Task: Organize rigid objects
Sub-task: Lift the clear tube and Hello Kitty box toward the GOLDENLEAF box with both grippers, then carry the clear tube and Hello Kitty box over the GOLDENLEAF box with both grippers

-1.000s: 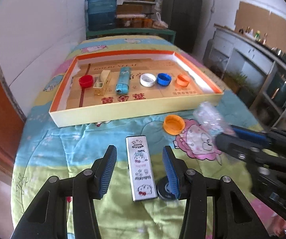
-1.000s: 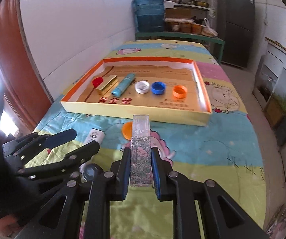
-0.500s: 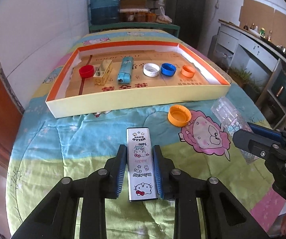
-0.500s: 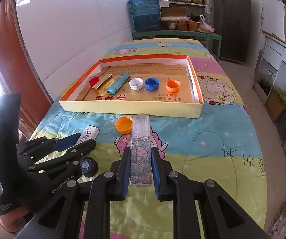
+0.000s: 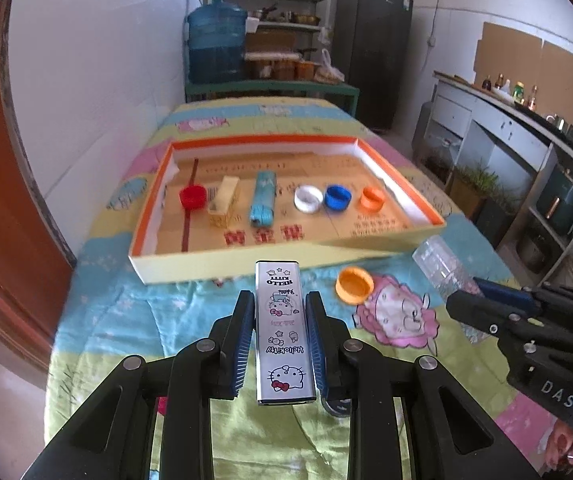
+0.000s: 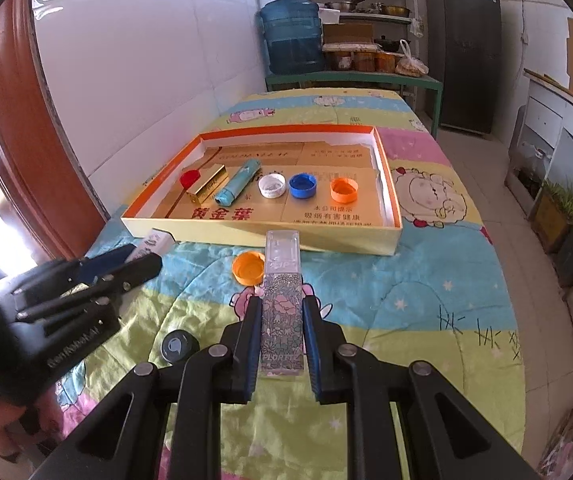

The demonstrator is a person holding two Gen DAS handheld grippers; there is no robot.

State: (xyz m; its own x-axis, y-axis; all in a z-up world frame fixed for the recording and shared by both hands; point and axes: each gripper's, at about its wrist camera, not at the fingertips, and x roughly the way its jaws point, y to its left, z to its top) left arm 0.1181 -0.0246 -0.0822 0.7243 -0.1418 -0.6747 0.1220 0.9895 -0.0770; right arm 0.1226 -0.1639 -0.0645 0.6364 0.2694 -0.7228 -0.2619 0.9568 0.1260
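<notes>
two hand-held grippers hover over a bench covered with a pastel cartoon-print quilt (image 5: pixel 134 320). the left gripper (image 5: pixel 280 340) has its blue-padded fingers (image 5: pixel 244 344) closed on the long sides of a flat silver rectangular case with hello kitty print (image 5: pixel 282 332), which points away from the camera toward the tray. the right gripper (image 6: pixel 280 332) has its fingers (image 6: pixel 252 344) shut on a clear rectangular tube with a floral lower half and a transparent cap (image 6: pixel 281 300), also pointing forward. in the left view the right gripper appears at the right edge, with the clear tube sticking out of it.

ahead lies a shallow cardboard tray with orange inner walls and a pale yellow outside (image 6: pixel 262 236). in it, in 1 row from left to right, sit a small red bottle cap (image 6: pixel 189 179), a gold rectangular box (image 6: pixel 206 188), a light blue patterned tube (image 6: pixel 238 186), a white bottle cap (image 6: pixel 272 186), a blue bottle cap (image 6: pixel 303 186) and an orange bottle cap (image 6: pixel 343 190).

on the quilt just in front of the tray, between the 2 grippers, lies a loose orange bottle cap (image 6: pixel 248 267), open side up. a round black lid (image 6: pixel 178 348) rests on the quilt near the right gripper's left finger.

behind the bench stand a large blue water jug (image 6: pixel 292 36), shelves with jars, and a dark refrigerator (image 6: pixel 462 48).
</notes>
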